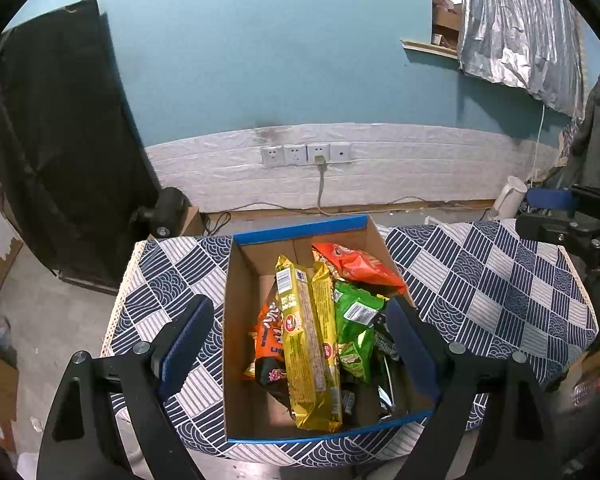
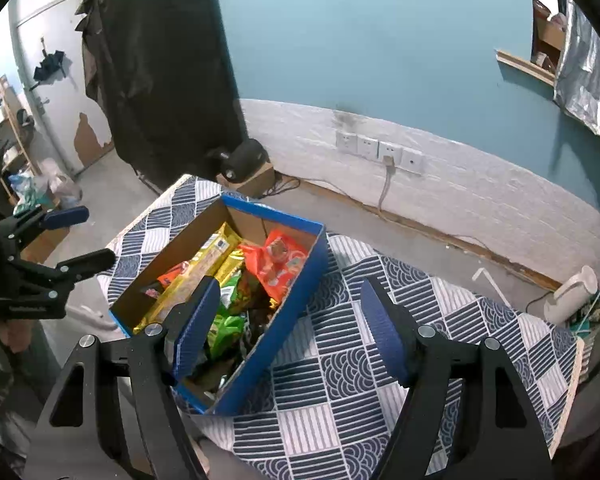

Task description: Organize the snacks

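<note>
Covering most of both views, a table [image 1: 480,280] w/ a navy-and-white patterned cloth carries a cardboard box [image 1: 236,320] edged in blue, set toward the table's left end. Snacks fill the box: two long yellow packs [image 1: 306,344] lie lengthwise down the middle, an orange-red bag [image 1: 360,266] sits at the far end by the back wall, green bags [image 1: 356,328] rest on the right side, and an orange pack [image 1: 270,340] is partly buried under the yellow ones at left; dark wrappers [image 1: 384,396] sit low in the near right corner.

Left claw [image 1: 300,344] hangs above the box, jaws spread wide and empty, one finger outside the left wall, the other over the right side of the box interior. Right claw [image 2: 290,332] hovers over the box's right wall, also spread open and holding nothing, left finger above the snacks, right finger over bare cloth.

Behind: teal wall, a white brick-look strip w/ four sockets [image 1: 306,154], one w/ a plug and cord. A white kettle [image 2: 568,294] stands on the floor at right.
</note>
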`<state>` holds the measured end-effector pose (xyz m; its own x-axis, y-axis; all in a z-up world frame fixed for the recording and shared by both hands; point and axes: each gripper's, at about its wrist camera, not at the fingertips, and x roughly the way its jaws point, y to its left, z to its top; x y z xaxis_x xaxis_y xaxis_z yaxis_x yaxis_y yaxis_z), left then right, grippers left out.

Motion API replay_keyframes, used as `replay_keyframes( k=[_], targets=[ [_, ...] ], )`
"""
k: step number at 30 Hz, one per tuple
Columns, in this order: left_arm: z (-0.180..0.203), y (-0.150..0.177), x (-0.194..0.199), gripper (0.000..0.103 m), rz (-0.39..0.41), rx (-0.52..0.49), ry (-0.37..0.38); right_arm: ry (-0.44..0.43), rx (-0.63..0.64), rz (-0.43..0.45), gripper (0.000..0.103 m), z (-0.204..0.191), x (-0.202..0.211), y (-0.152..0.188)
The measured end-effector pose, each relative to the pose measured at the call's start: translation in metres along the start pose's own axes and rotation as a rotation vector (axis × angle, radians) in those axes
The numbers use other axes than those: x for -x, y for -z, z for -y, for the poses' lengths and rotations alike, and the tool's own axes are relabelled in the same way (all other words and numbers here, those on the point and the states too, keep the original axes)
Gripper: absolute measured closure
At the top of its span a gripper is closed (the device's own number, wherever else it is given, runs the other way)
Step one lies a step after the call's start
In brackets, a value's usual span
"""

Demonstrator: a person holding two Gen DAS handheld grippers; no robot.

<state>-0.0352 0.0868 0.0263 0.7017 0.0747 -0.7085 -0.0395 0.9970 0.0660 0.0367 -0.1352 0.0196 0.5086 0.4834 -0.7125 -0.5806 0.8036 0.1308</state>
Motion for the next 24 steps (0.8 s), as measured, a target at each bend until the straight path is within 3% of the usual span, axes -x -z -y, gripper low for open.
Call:
replay_keyframes(
  k=[24],
  targets=[
    [0.003, 0.002, -0.007, 0.014, -0.023, -0.024, -0.056, -0.001, -0.009, -0.023, 0.030, 0.010, 0.000, 0.003]
  ],
)
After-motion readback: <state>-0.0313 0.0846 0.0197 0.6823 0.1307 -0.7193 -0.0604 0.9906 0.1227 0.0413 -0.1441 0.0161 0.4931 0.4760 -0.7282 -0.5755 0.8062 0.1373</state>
